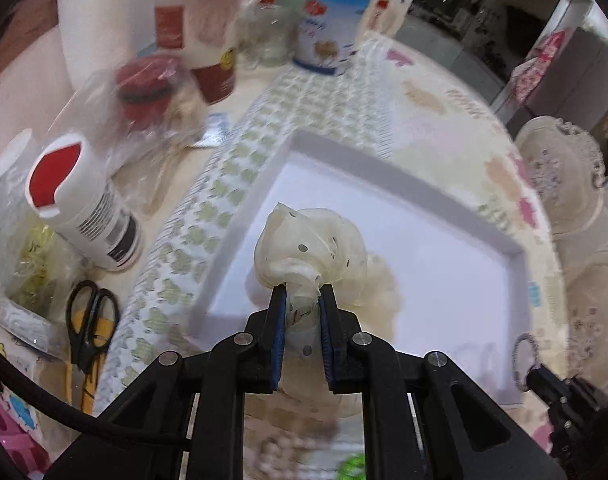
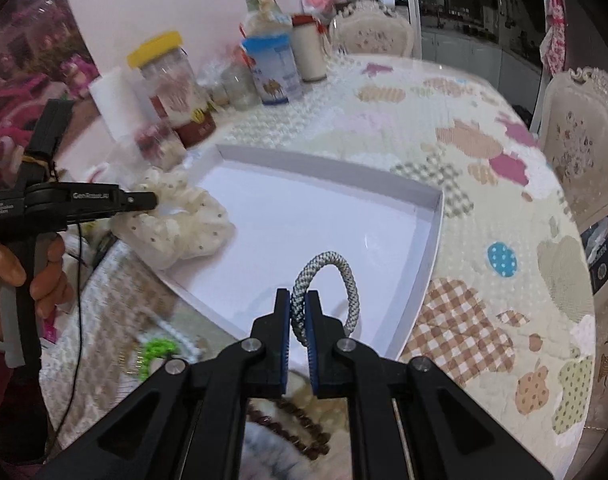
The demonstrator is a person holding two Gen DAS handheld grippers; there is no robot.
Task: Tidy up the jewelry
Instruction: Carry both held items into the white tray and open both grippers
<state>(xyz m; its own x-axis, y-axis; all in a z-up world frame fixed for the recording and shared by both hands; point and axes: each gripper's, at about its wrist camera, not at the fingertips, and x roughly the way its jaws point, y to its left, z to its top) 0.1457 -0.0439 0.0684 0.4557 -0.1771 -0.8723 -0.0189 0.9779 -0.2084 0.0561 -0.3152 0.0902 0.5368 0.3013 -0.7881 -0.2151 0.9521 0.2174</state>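
A shallow white tray [image 1: 403, 184] [image 2: 431, 236] lies on the patterned tablecloth. My left gripper [image 1: 302, 294] is shut on a cream dotted scrunchie [image 1: 311, 244] and holds it over the tray's left side; the scrunchie also shows in the right wrist view [image 2: 184, 228], beside the left gripper [image 2: 152, 200]. My right gripper [image 2: 300, 300] is shut on a grey-white braided hair tie [image 2: 343, 276] above the tray's near edge. It shows small in the left wrist view [image 1: 521, 368].
Bottles and jars crowd the back left [image 2: 172, 92] [image 1: 84, 204]. Black scissors [image 1: 90, 320] lie at the left. A green coiled tie [image 2: 156, 350] and brown beads [image 2: 296, 428] lie near the front. Chairs [image 2: 583, 148] stand at the right.
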